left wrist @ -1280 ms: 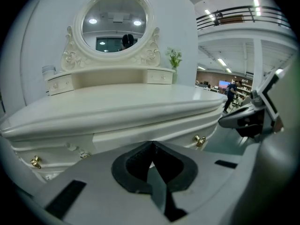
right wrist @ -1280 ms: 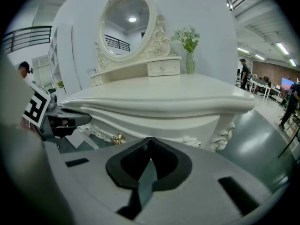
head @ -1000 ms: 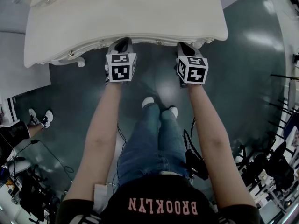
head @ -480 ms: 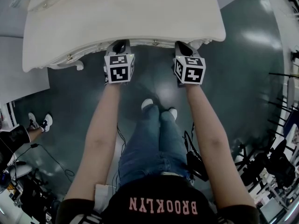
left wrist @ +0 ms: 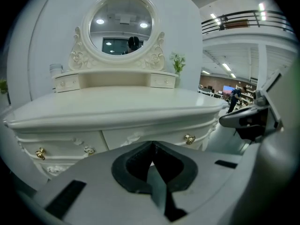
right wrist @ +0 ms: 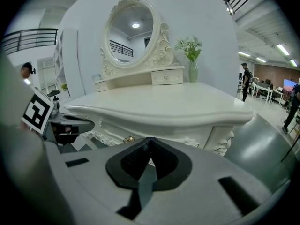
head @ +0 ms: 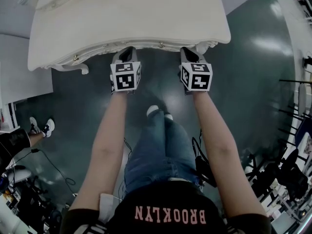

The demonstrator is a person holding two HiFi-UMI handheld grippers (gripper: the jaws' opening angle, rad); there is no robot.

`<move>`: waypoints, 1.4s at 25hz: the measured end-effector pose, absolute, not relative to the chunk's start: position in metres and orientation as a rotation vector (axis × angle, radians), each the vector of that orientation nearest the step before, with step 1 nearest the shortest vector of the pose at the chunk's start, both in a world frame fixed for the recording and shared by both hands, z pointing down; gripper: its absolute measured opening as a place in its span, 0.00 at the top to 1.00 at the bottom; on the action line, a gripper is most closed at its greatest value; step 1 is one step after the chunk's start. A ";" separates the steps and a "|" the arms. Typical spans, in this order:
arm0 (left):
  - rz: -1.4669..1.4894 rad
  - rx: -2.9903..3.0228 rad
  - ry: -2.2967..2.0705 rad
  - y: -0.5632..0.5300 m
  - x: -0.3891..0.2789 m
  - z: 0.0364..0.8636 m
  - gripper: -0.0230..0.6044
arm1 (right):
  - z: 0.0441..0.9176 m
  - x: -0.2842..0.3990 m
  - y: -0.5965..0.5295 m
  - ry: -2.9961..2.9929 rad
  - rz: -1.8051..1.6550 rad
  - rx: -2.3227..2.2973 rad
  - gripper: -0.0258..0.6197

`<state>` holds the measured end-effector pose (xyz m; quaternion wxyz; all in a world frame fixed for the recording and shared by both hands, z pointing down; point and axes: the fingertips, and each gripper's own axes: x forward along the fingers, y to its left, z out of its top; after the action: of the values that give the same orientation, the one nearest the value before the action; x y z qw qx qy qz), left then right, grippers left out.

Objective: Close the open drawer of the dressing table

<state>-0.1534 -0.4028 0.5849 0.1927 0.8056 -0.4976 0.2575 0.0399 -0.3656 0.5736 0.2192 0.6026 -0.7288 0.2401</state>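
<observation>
The white dressing table point(head: 131, 13) fills the top of the head view. Its drawer front point(left wrist: 154, 136) with a gold knob point(left wrist: 190, 138) looks level with the neighbouring fronts below the tabletop edge. My left gripper point(head: 127, 51) is just short of the table's front edge, left of centre, shut with nothing between its tips. My right gripper point(head: 188, 51) is level with it to the right, also shut and empty. In the gripper views the left gripper point(left wrist: 151, 144) and right gripper point(right wrist: 150, 139) both point at the drawer fronts, a small gap away.
An oval mirror point(left wrist: 121, 20) and small upper drawers stand on the table's back, with a vase of flowers point(right wrist: 193, 62) at its right. The dark floor point(head: 253, 72) spreads to the right. Another person's feet point(head: 41, 126) and cables lie at the left; stands crowd the right edge.
Both grippers have drawn back a little from the table's front edge toward the person. One foot has shifted back under the body.
</observation>
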 end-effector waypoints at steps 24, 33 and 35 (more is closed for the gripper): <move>0.575 2.378 -1.460 -0.337 -0.149 0.459 0.96 | 0.443 0.029 -0.290 -2.184 0.499 1.657 0.97; 0.521 2.452 -1.475 -0.314 -0.145 0.411 0.96 | 0.399 0.019 -0.261 -2.230 0.401 1.629 0.97; 0.505 2.461 -1.481 -0.308 -0.146 0.401 0.96 | 0.391 0.017 -0.252 -2.244 0.401 1.622 0.97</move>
<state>-0.1457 -0.3077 0.4006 0.1124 0.8385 -0.5046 0.1722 0.0174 -0.2523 0.3911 0.1714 0.5712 -0.7902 0.1412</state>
